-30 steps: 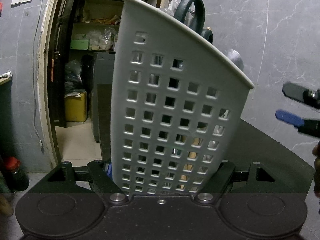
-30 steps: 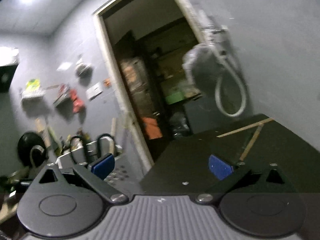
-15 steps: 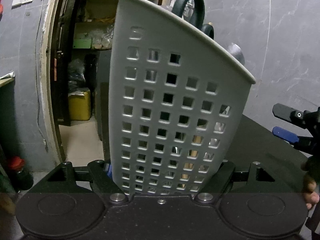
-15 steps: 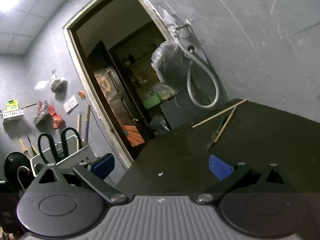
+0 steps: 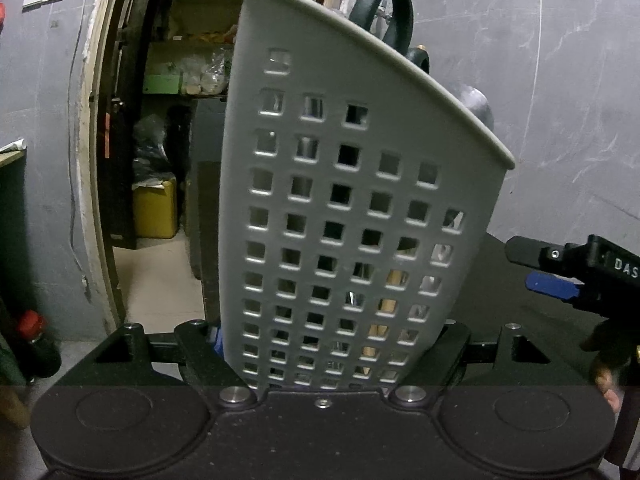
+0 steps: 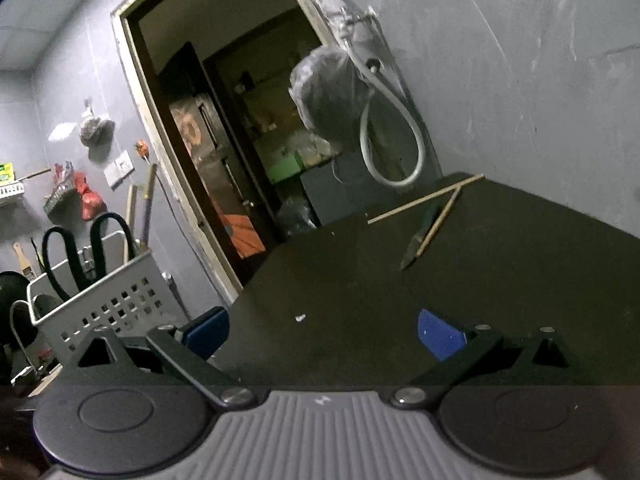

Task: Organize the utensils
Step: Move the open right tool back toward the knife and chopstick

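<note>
**Left fingers clamped on utensil caddy; right fingers wide and empty**

Holding the grey perforated caddy (image 5: pixel 360 208) by its lower part, the left gripper (image 5: pixel 324 344) has its fingers (image 5: pixel 200 344) closed against both side walls, so the caddy rises tilted directly ahead of them and fills the left wrist view. Black scissor handles (image 5: pixel 384 8) stand above the caddy's rim, beyond the fingers. Through the square holes, pale wooden sticks can be seen inside; what else the caddy holds cannot be told.

The right gripper (image 6: pixel 322 330) has its blue-padded fingers (image 6: pixel 440 334) spread wide with nothing between them. It points across the dark tabletop (image 6: pixel 500 280). Well ahead of these fingers and slightly to their right lie two wooden chopsticks (image 6: pixel 424 200) and a dark, narrow utensil (image 6: pixel 420 236), loose on the tabletop near its far edge; the three overlap. The caddy appears off to the left of the right fingers, apart from them
</note>
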Available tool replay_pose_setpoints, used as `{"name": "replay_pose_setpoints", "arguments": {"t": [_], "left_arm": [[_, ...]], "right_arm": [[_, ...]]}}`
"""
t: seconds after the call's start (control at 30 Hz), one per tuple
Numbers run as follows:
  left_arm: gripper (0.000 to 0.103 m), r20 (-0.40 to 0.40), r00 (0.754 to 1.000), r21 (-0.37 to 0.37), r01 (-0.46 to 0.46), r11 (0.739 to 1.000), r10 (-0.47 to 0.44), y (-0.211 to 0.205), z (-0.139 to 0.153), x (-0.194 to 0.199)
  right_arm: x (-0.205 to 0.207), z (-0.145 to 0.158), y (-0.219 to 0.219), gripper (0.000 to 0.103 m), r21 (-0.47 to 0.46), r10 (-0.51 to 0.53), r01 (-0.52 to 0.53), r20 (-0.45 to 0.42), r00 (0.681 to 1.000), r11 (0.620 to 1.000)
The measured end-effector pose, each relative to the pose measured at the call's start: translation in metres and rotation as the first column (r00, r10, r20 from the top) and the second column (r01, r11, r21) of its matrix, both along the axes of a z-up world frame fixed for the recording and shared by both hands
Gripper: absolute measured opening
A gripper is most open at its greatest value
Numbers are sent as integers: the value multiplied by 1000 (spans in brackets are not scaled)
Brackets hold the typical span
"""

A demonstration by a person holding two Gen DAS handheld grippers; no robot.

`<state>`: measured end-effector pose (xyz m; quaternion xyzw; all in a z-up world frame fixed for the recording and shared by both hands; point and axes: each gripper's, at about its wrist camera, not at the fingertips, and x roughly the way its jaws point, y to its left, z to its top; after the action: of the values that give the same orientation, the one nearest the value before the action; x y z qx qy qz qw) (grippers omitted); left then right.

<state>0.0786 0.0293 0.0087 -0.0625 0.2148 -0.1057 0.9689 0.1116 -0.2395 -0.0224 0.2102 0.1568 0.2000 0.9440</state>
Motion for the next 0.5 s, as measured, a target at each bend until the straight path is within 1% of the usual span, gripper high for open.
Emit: {"name": "replay_pose_setpoints", "arguments": {"t": [0.13, 0.5], "left_arm": [[79, 1, 1000, -12, -2, 1000, 2, 5, -2, 1], [79, 4, 1000, -13, -7, 1000, 7, 4, -4, -1]], "right_arm": [[1, -1, 2, 103, -7, -14, 14, -20, 1000, 1000], [5, -2, 1, 103, 0, -19, 19, -58, 998, 1000]]}}
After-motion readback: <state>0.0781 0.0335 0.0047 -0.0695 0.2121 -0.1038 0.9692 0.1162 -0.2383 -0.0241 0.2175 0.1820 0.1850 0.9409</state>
